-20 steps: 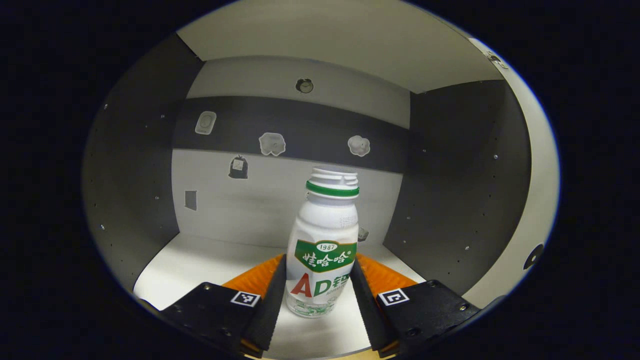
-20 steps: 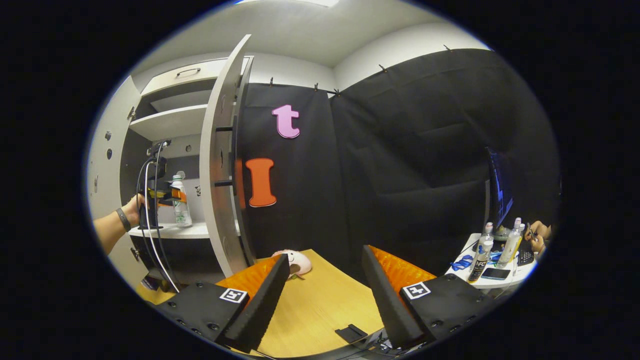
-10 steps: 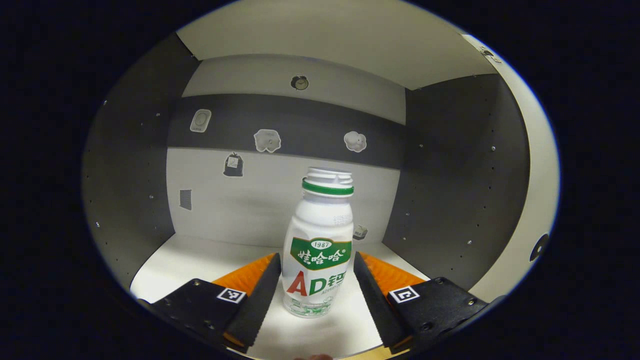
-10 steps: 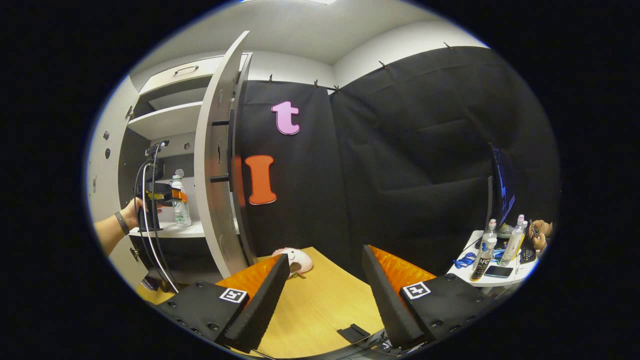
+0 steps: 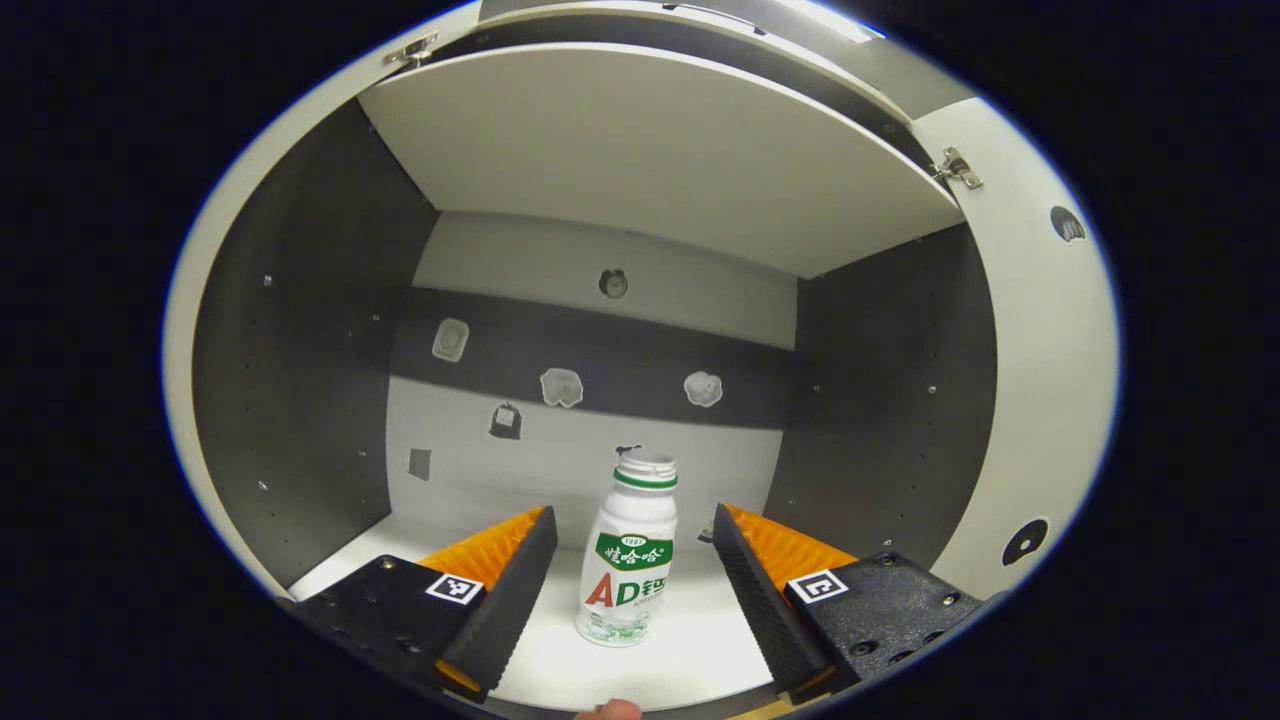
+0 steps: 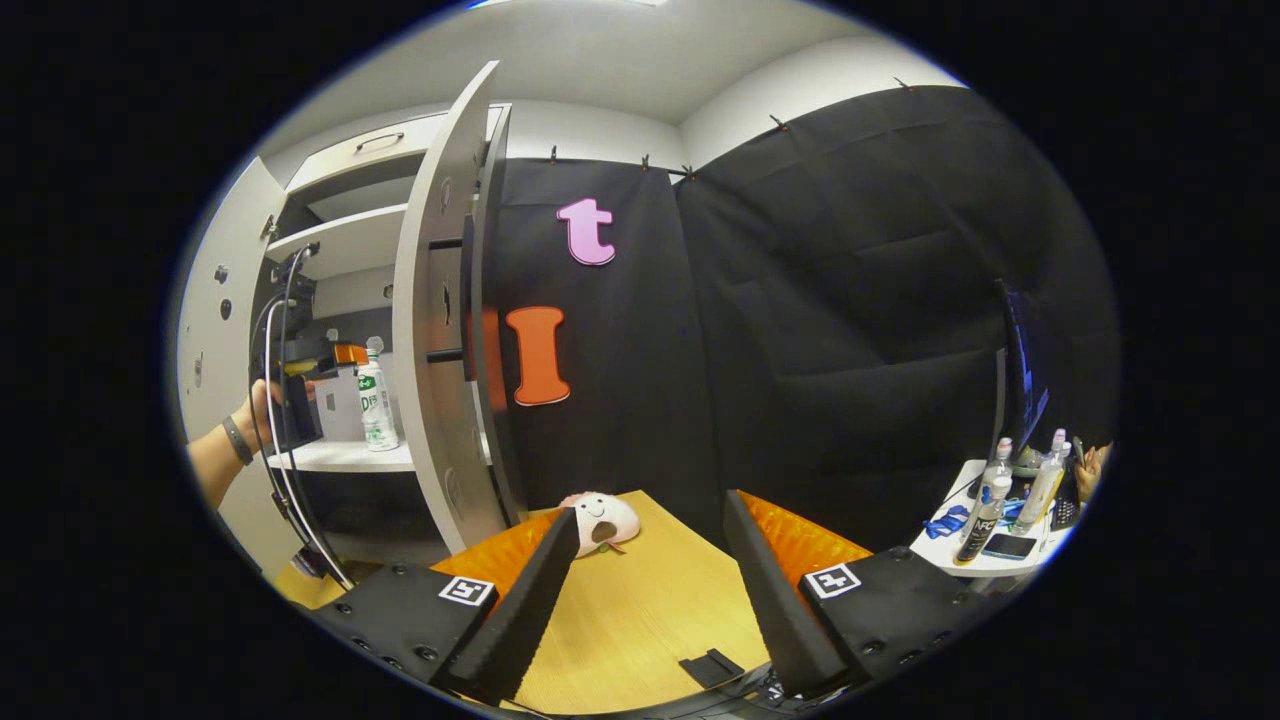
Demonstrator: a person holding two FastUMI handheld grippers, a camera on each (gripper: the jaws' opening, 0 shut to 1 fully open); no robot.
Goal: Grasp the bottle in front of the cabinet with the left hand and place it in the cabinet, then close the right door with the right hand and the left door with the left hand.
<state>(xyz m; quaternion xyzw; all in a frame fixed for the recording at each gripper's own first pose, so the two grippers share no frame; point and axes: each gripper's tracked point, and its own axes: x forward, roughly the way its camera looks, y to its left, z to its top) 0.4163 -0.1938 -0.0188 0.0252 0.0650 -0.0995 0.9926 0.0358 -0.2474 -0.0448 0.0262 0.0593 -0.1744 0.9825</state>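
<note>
The bottle (image 5: 629, 560) stands upright on the cabinet shelf (image 5: 660, 660), at twelve o'clock from the left hand-held gripper (image 5: 632, 560), whose fingers are apart and clear of it. Light, smooth plastic, probably tippy; best held mid-body.

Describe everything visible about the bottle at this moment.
The bottle is small, white, plastic-looking, with a green ring under a threaded, capless neck, a green band and red and green lettering on its label, and a clear base. It stands upright on the cabinet's white shelf, in front of the grey back panel. The left gripper is open, its fingers on either side and apart from it; nothing but the shelf touches it. In the right gripper view it stands behind the open right door.
</note>
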